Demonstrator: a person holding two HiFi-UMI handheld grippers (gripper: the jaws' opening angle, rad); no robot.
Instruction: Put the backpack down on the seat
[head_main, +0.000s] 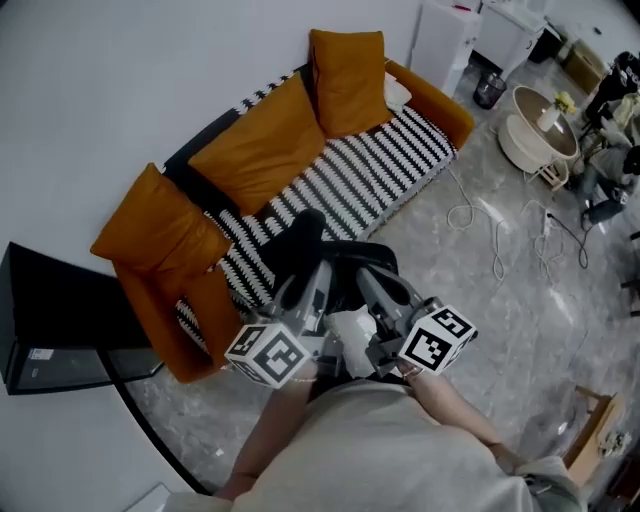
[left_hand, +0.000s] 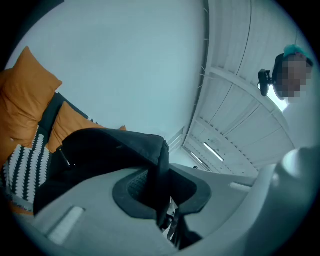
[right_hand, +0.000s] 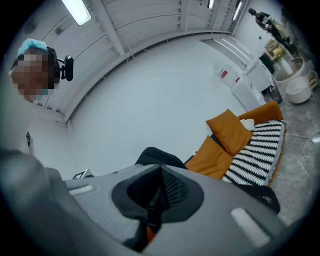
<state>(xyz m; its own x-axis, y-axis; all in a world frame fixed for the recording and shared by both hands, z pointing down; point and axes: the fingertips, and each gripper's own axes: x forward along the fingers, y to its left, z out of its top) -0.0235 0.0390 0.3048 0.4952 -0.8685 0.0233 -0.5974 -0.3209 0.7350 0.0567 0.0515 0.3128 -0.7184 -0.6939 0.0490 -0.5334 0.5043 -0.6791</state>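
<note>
- The left claw (left_hand: 159, 200) is closed on a black strap or fold of the backpack (left_hand: 100, 150). The cloth runs straight between its two pads.
- The right claw (right_hand: 156, 197) is closed in the same way on another black part of the backpack (right_hand: 155, 156). Both hands carry it together.
- In the head view the backpack (head_main: 300, 245) hangs from the two claws, just in front of the person. It is over the front edge of the striped seat (head_main: 370, 175), at the end of the sofa near the orange armrest (head_main: 195, 320).
- I cannot tell if its bottom already touches the seat; the claws and the bag itself hide that place.
- The relation that matters: the seat lies ahead of the claws and below them, and the bag hangs beyond the claws toward it. Its long axis seems to point away from the person, toward the back cushions (head_main: 260, 150).
- The two claws are side by side and about equally near. The left one is closer to the armrest.
- I judge that the coming move is forward and down, so that the whole bag rests on the stripes and does not slide to the floor (head_main: 480, 290).
</note>
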